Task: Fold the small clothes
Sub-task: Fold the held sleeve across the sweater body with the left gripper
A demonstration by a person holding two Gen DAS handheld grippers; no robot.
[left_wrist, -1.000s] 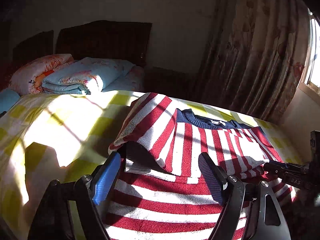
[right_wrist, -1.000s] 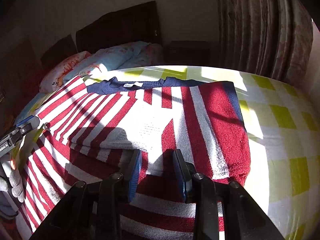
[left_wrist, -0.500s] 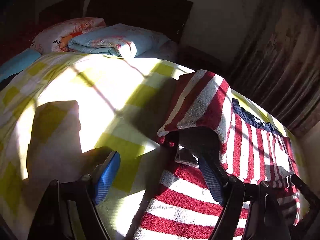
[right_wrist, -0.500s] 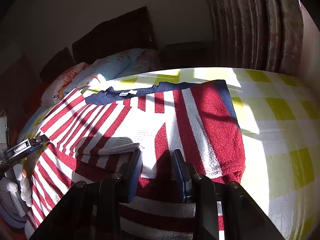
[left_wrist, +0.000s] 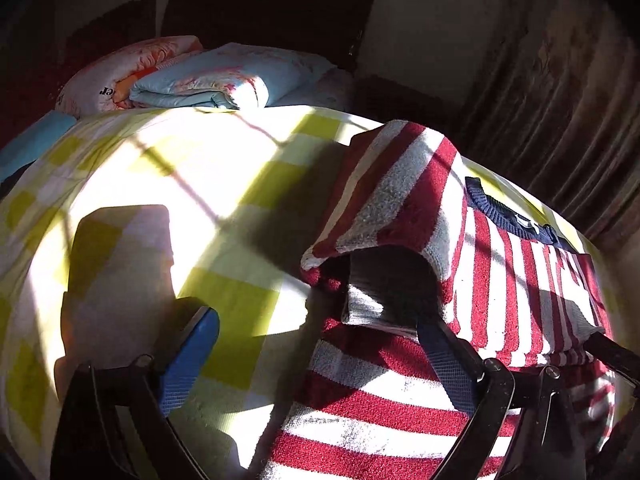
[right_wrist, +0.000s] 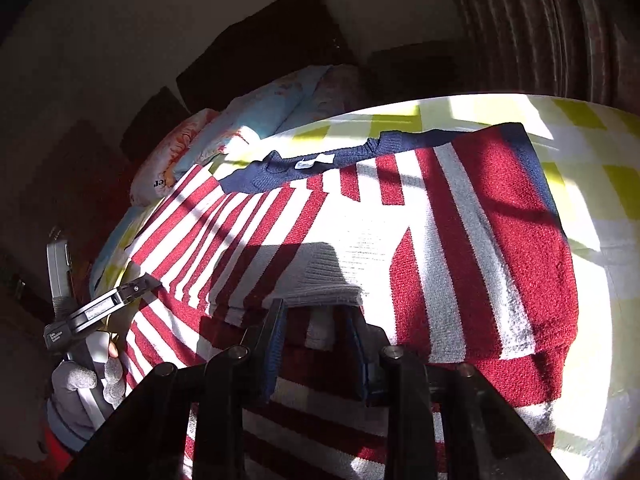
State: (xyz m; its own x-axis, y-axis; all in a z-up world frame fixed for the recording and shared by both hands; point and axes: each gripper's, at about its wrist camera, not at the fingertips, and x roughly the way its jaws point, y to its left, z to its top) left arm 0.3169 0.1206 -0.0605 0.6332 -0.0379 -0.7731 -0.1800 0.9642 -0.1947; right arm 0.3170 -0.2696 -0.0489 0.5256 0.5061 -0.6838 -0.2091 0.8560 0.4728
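Observation:
A red-and-white striped sweater (right_wrist: 400, 240) with a navy collar (right_wrist: 304, 168) lies flat on the bed. Both sleeves are folded across its front. My left gripper (left_wrist: 316, 356) stands wide open at the sweater's left edge. Its right pad (left_wrist: 444, 360) sits just below the folded sleeve's grey cuff (left_wrist: 376, 308), and its left pad (left_wrist: 188, 356) is over bare sheet. My right gripper (right_wrist: 318, 344) is low over the other sleeve's grey cuff (right_wrist: 320, 288). Its jaws are closing, with a strip of that cuff between them and a gap still showing on each side.
The yellow-checked sheet (left_wrist: 180, 184) covers the bed in strong sun and shadow. A folded light-blue quilt (left_wrist: 224, 80) and a pink pillow (left_wrist: 120, 68) lie by the dark headboard (left_wrist: 272, 12). Curtains (left_wrist: 560, 100) hang on the right. A gloved hand (right_wrist: 80, 380) holds the left tool.
The left gripper has swung left and dipped, so the sweater now sits to its right. The right gripper has come down onto the grey cuff and its jaws have narrowed slightly.

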